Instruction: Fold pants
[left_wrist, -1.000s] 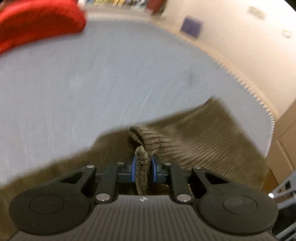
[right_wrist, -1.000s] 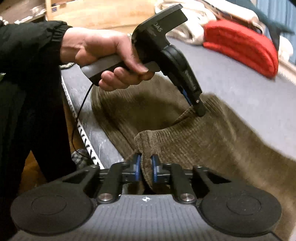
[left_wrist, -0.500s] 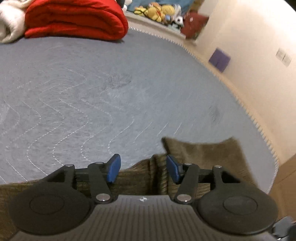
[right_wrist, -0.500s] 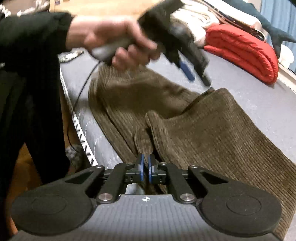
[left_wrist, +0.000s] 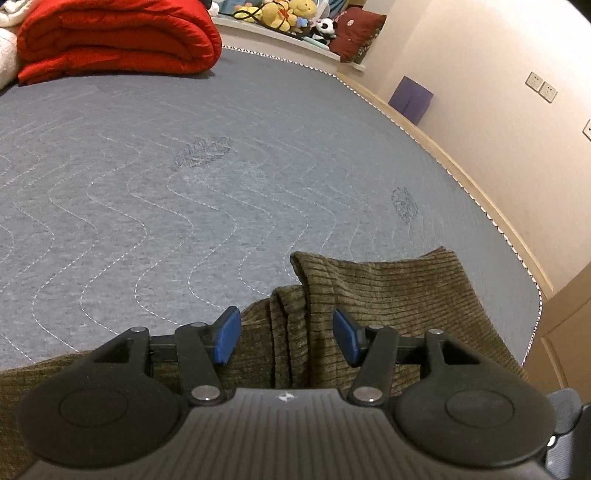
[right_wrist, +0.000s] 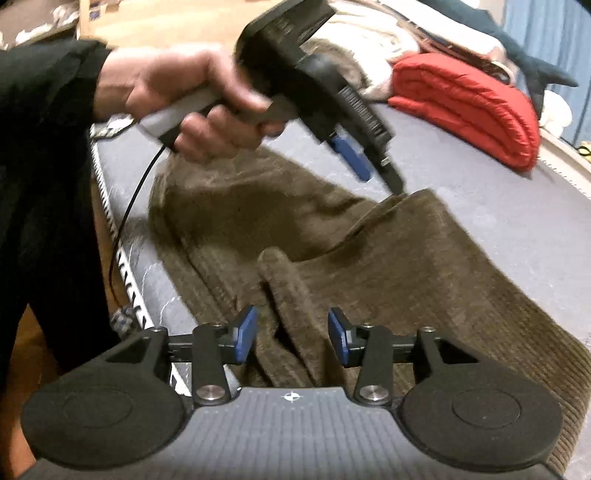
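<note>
Left wrist view: left tongs (left_wrist: 287, 339) parted, pads clear of the cloth; brown corduroy pants (left_wrist: 388, 295) lie folded on the grey bed (left_wrist: 184, 166), a ridge between the pads.
Right wrist view: right tongs (right_wrist: 291, 338) just opened, pants (right_wrist: 406, 266) fold loose between them; hand (right_wrist: 192, 99) holds the other tool above.

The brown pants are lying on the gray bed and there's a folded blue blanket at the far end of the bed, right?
Almost. The brown pants do lie on the gray bed, but the folded blanket at the far end is red, not blue. The left wrist view shows it clearly, and the right wrist view shows it too.
</note>
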